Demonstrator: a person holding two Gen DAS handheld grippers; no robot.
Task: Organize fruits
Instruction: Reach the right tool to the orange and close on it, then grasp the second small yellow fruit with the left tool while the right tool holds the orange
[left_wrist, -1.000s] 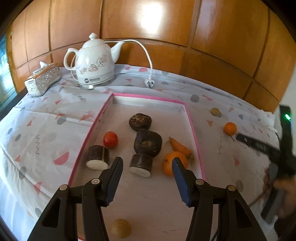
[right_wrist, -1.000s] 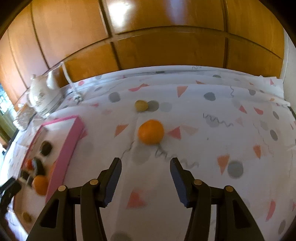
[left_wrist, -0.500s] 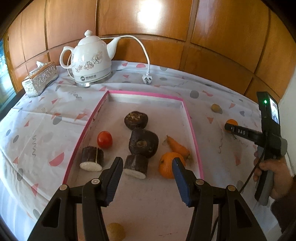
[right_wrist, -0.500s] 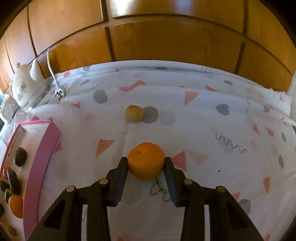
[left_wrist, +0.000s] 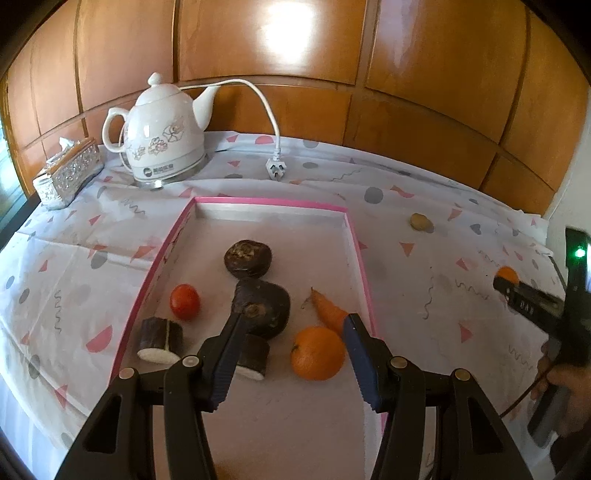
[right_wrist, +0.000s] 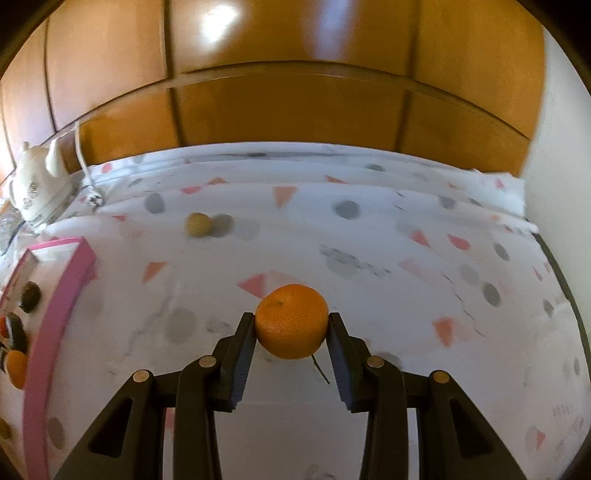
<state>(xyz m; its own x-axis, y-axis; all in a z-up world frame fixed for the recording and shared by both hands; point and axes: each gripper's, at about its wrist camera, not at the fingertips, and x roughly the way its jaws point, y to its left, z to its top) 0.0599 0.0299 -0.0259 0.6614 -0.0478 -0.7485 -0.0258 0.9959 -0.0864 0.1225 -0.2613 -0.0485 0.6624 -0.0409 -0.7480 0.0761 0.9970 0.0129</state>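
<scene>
My right gripper (right_wrist: 291, 328) is shut on an orange tangerine (right_wrist: 291, 325) and holds it above the patterned cloth; the same tangerine shows in the left wrist view (left_wrist: 506, 274). My left gripper (left_wrist: 291, 332) is open and empty over the pink-rimmed tray (left_wrist: 271, 201). In the tray lie another tangerine (left_wrist: 317, 353), a carrot (left_wrist: 328, 311), a red tomato (left_wrist: 184, 301), dark round tubers (left_wrist: 248, 258) and cut dark pieces (left_wrist: 160, 339). A small yellow-brown fruit (left_wrist: 420, 222) lies on the cloth right of the tray, and shows in the right wrist view (right_wrist: 198, 224).
A white electric kettle (left_wrist: 164, 147) with its cord and plug (left_wrist: 275, 169) stands at the back left, next to a silver tissue box (left_wrist: 68, 171). A wooden panelled wall (left_wrist: 295, 74) closes the back. The tray's pink edge (right_wrist: 55, 317) is at the right gripper's left.
My right gripper reached the tangerine, closed on it and lifted it off the cloth. My left gripper drew a little closer to the tray's contents and stayed open.
</scene>
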